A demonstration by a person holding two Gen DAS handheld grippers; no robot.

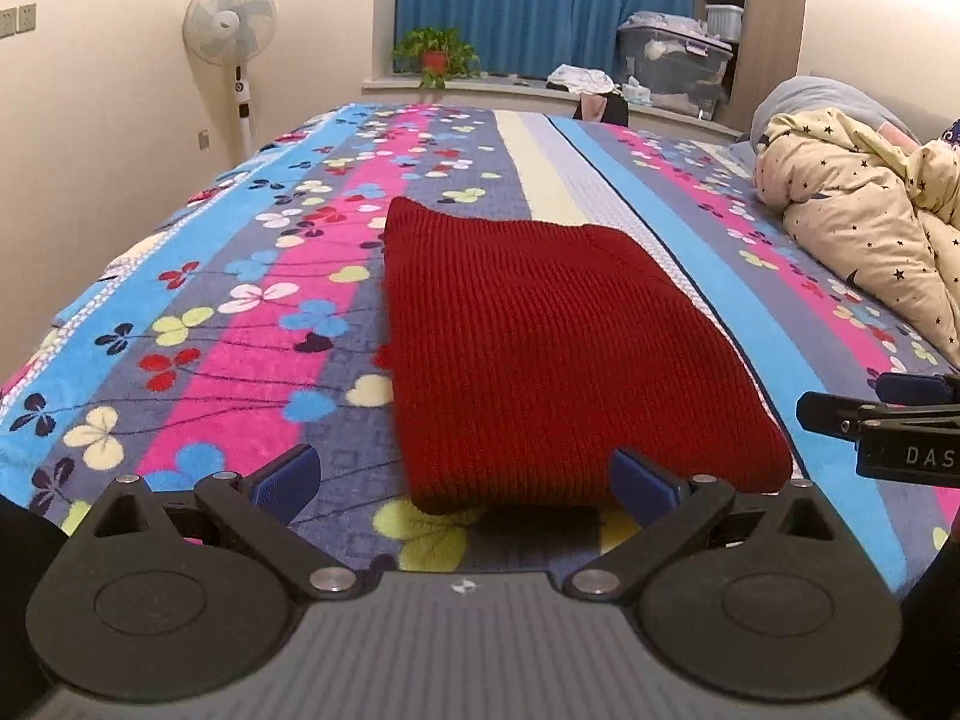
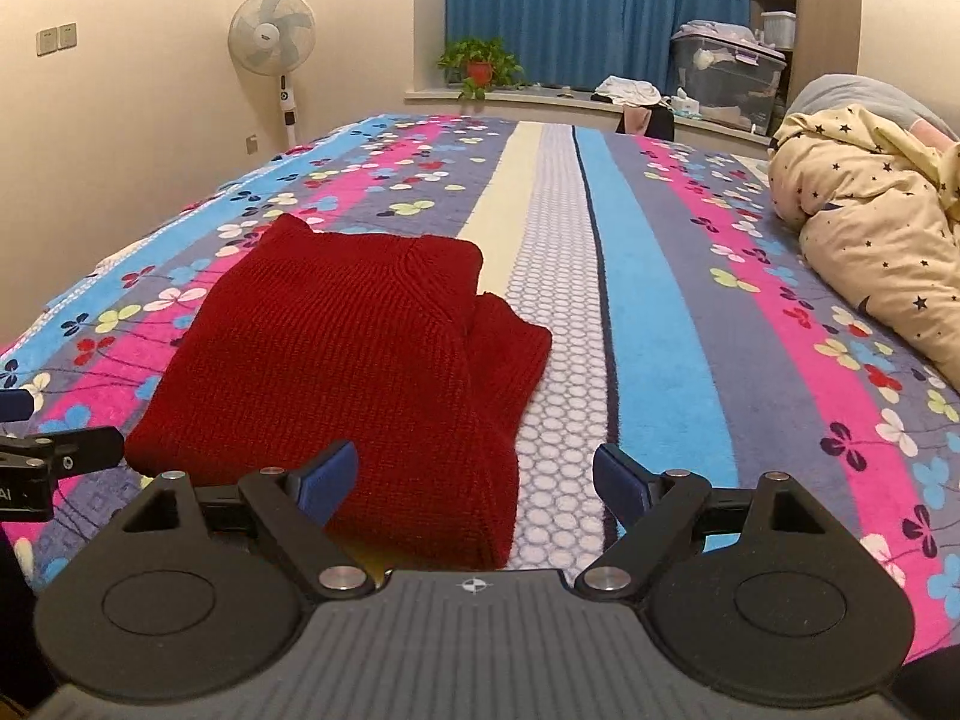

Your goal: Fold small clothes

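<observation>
In the left wrist view, a dark red knit sweater (image 1: 540,348) is seen folded into a long rectangle, laid flat on the bed (image 1: 240,324) just ahead of the left tool (image 1: 462,480). The tool's blue pads are held wide apart, with nothing gripped; the sweater's near edge lies between them. The right tool (image 1: 888,420) is seen at the right edge, its state not readable here. A clear bin (image 1: 672,60) filled with pale items is seen on the sill (image 1: 510,87), beside a potted plant (image 1: 435,54). A fan (image 1: 231,30) stands by the wall.

In the right wrist view, the sweater (image 2: 336,372) lies left of center, a folded part protruding at its right side. The right tool (image 2: 474,483) is spread open and empty. A star-printed quilt (image 2: 870,228) is bunched on the bed at right.
</observation>
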